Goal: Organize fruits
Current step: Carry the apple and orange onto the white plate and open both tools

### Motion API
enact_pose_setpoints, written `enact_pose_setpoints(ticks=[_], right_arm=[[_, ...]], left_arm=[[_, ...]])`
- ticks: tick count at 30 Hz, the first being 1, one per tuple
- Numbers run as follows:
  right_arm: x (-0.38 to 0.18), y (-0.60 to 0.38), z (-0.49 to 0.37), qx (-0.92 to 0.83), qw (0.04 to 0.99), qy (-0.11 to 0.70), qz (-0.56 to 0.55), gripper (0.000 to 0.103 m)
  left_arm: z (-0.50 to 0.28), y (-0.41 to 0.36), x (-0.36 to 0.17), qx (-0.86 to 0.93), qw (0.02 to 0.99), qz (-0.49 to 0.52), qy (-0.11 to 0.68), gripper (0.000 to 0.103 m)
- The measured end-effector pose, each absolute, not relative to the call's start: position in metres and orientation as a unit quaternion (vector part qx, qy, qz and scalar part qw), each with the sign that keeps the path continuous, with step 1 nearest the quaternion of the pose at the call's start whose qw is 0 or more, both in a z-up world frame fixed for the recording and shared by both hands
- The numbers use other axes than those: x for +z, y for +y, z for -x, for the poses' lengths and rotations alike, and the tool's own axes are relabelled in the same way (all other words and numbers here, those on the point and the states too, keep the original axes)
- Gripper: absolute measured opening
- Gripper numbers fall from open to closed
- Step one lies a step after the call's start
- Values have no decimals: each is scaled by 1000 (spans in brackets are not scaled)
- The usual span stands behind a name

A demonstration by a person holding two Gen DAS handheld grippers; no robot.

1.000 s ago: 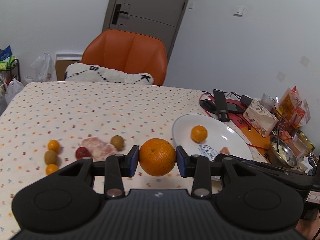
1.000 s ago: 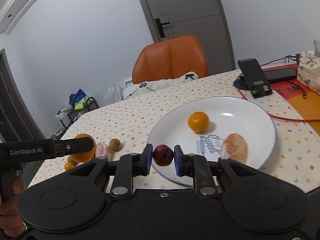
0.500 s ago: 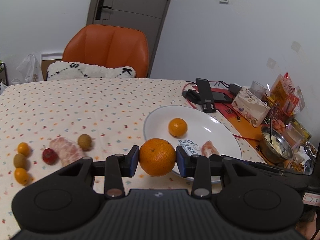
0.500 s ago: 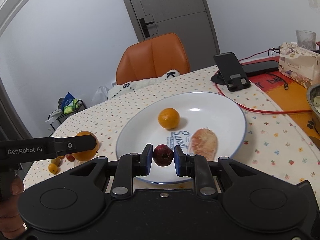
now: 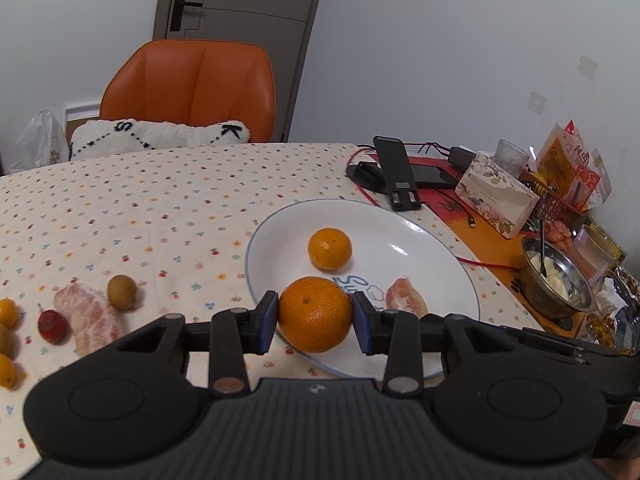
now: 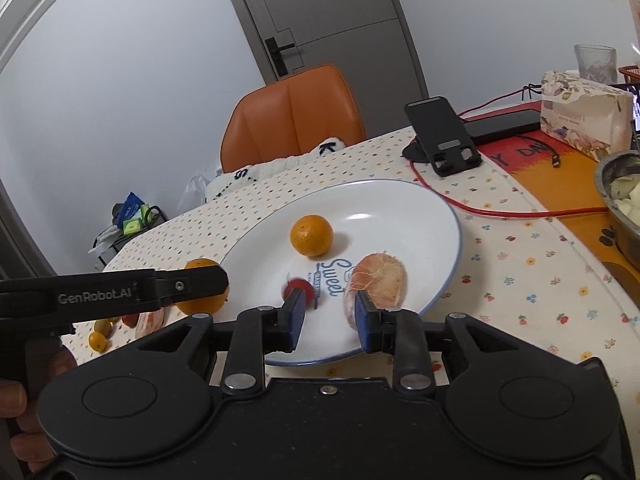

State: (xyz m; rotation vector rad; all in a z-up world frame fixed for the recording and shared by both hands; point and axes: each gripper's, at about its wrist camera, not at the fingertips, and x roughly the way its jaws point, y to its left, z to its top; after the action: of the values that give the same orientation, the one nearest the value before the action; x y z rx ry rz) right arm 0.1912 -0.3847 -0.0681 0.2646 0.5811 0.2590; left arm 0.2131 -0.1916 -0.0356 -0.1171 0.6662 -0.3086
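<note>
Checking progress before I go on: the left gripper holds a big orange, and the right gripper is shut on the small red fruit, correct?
Not quite. The left gripper does hold the big orange, but the right wrist view shows the right gripper open, with the small red fruit blurred just beyond its left finger.

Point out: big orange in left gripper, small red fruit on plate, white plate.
big orange (image 5: 315, 314), left wrist view, front face.
small red fruit (image 6: 298, 287), right wrist view, blurred top.
white plate (image 6: 420, 216), right wrist view, bare far side.
</note>
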Motion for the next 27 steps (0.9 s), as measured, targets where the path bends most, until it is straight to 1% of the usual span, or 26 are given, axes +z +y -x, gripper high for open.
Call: enact_pose_setpoints(ticks=[3,5,7,11,14,16,17,19,22,26,27], right_arm=[[-69,-386,-191,128,940,287,-131,29],[-69,-386,-191,129,940,288,-131,30],[-70,-385,-190,127,940,289,-130,35],[-70,-382,-189,127,941,289,-126,36],[-68,-379,-188,128,941,288,-123,37],[-67,-376,-187,129,941,288,-120,39],[-67,-374,-186,129,941,288,-119,40],[-65,-371,-185,130,942,287,-115,44],[-62,-367,-183,131,943,285,-112,49],[-60,-359,-183,132,944,284,-103,58],[-60,-357,-182,132,944,284,-102,62]], left_arm=[[-215,-195,-37,-151,931,56,328,38],[-213,-195,-36,-146,934,53,322,41],[-211,-193,-33,-145,936,51,317,41],[-208,-183,-28,-132,940,55,310,46],[-205,-174,-26,-119,941,58,310,53],[-202,-168,-26,-114,942,60,311,62],[-201,-165,-25,-111,942,60,311,65],[-197,-159,-24,-103,944,59,307,75],[-192,-151,-23,-92,947,51,302,83],[-187,-140,-24,-81,948,49,303,87],[-186,-137,-24,-80,948,50,304,88]])
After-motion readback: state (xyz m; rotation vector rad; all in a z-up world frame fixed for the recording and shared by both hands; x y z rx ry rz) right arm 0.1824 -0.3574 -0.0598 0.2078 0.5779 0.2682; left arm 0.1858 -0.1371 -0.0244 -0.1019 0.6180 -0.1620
